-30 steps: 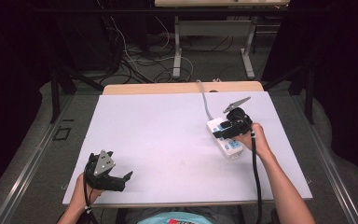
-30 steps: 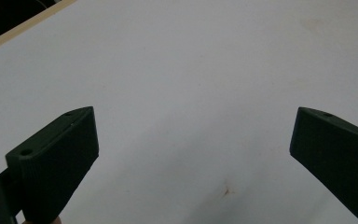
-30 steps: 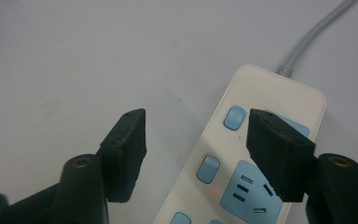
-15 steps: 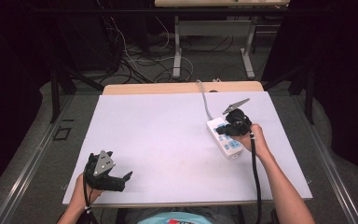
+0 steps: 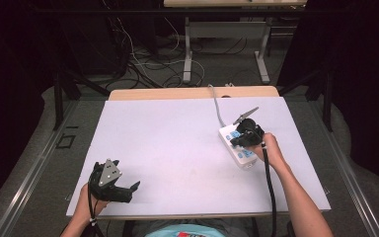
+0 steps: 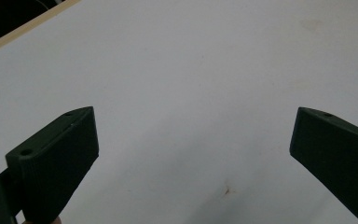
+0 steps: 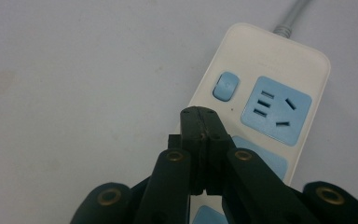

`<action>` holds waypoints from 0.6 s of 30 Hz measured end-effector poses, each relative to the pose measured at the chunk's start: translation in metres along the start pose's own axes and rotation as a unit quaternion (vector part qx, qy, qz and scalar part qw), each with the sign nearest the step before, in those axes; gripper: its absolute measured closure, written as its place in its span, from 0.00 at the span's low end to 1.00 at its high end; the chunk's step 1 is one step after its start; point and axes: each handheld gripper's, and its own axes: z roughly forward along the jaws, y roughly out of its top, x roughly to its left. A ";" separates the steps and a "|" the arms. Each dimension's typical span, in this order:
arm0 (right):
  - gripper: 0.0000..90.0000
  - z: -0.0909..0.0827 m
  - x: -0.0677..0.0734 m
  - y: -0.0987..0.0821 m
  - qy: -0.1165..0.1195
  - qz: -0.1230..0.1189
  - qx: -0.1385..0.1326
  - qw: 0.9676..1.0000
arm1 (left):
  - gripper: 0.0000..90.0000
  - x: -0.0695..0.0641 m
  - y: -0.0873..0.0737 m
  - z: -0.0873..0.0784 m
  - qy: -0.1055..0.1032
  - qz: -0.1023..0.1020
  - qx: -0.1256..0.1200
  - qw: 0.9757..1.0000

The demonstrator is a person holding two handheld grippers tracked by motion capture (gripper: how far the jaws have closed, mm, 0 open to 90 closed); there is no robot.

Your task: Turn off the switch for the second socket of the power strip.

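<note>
now the right gripper (image 7: 199, 116) hangs over the power strip (image 7: 279, 70), jaws pressed together on nothing; left gripper (image 5: 128, 190) spread wide over the table (image 5: 177, 143)

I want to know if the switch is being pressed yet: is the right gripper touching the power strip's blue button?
Apart. In the right gripper view the shut right gripper ends short of the blue button, with white power strip casing visible between them.

High view looks down on table (image 5: 177, 148), tool views close above it, sharing its white top

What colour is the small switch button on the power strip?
Light blue; the switch button on the white power strip shows best in the right gripper view.
</note>
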 end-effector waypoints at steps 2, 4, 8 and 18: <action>1.00 0.001 0.000 -0.001 0.000 0.009 0.007 1.000 | 0.01 0.000 0.000 0.000 0.000 0.000 -0.001 1.000; 1.00 0.004 -0.002 -0.002 -0.003 -0.001 0.000 1.000 | 0.01 0.000 0.000 0.001 0.000 0.000 -0.001 1.000; 1.00 0.004 -0.001 -0.002 -0.011 0.000 0.004 1.000 | 0.01 0.000 0.000 0.000 0.000 0.000 0.001 1.000; 1.00 0.004 -0.001 -0.004 -0.009 0.014 -0.003 1.000 | 0.01 -0.004 0.002 0.004 -0.011 0.004 0.001 1.000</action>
